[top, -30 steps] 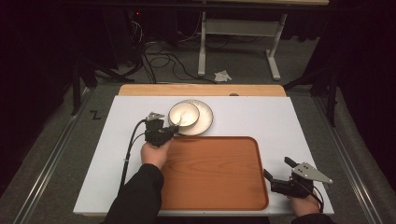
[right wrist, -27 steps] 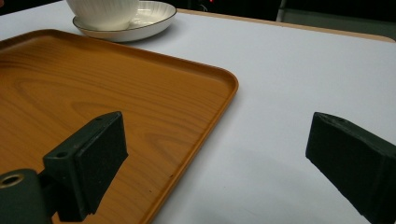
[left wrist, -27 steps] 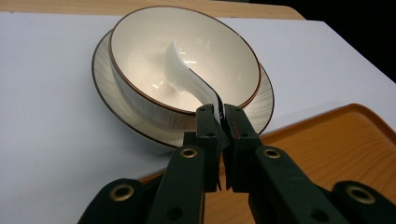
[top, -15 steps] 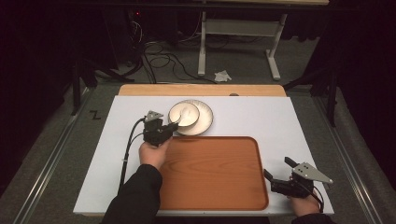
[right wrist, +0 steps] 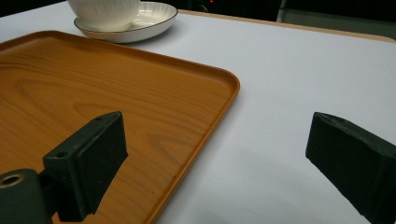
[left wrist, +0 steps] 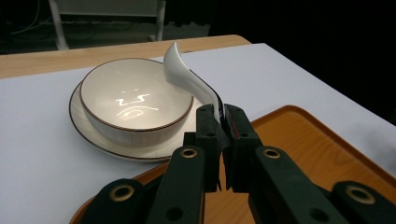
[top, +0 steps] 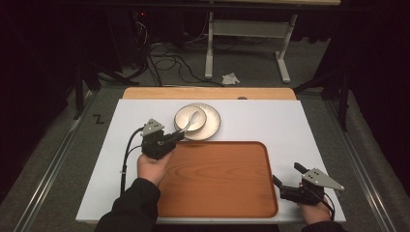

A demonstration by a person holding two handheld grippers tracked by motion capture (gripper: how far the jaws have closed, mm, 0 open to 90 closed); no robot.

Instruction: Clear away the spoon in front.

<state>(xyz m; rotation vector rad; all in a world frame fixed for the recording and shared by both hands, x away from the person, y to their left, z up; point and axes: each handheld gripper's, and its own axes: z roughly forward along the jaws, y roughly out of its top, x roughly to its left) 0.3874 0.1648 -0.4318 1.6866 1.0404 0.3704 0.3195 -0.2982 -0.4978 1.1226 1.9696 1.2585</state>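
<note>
The spoon point(left wrist: 191, 77), clamped by its handle in the left gripper point(left wrist: 219, 122), lifts over the bowl point(left wrist: 135, 105); up close its curve shows. The right gripper point(right wrist: 217, 154) gapes above the white desk point(top: 270, 123) beside the tray point(top: 217, 174).

Bare tray point(top: 217, 179), bowl point(top: 189, 119) on plate point(top: 212, 126) just beyond.

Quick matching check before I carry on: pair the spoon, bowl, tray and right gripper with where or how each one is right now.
Things:
1. spoon
2. bowl
3. tray
4. right gripper

States:
A. open, over the white table beside the tray's right edge
B. sitting on the plate
C. bare, nothing on it
D. clamped by its handle in the left gripper

Pairs: 1-D, 2-B, 3-C, 4-A
</note>
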